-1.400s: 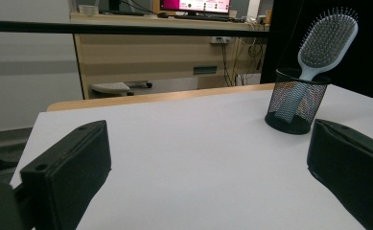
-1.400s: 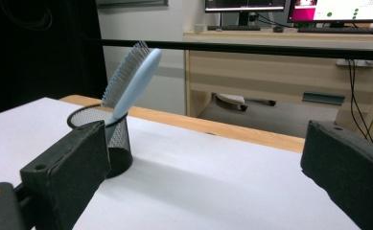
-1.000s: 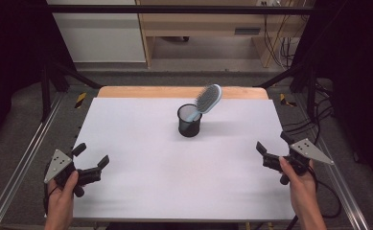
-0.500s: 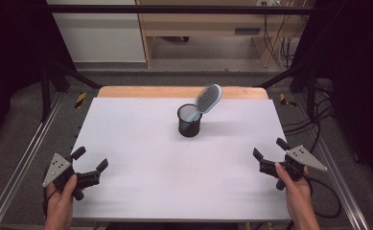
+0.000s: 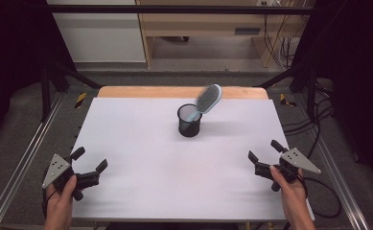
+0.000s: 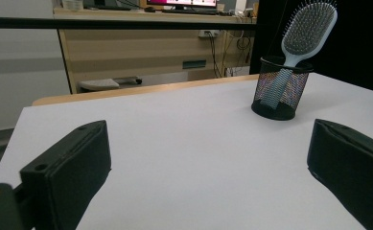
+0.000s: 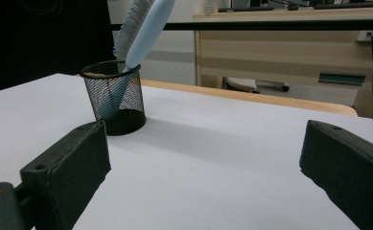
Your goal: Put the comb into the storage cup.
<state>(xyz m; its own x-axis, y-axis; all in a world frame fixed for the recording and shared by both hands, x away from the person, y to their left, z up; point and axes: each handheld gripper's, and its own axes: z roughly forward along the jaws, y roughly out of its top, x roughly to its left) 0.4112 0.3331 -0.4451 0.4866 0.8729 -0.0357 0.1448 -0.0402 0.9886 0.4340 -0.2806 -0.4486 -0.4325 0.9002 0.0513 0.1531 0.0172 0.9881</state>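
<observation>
A black mesh cup (image 5: 190, 120) stands upright on the white table (image 5: 141, 143), a little behind its middle. A light blue hairbrush (image 5: 204, 102) rests handle-down in it, its head leaning to the right over the rim. The cup (image 6: 280, 88) and brush (image 6: 303, 30) appear far right in the left gripper view. In the right gripper view the cup (image 7: 113, 97) and brush (image 7: 142, 27) sit at upper left. My left gripper (image 5: 90, 161) is open near the table's front left corner. My right gripper (image 5: 264, 152) is open near the front right edge. Both hold nothing.
A wooden strip (image 5: 141, 92) runs along the table's far edge. Metal rails (image 5: 21, 163) flank the table, with cables (image 5: 318, 124) on the floor at right. A wooden desk (image 5: 213, 24) stands behind.
Both grippers have drawn back toward the table's front edge. The cup and brush have not moved.
</observation>
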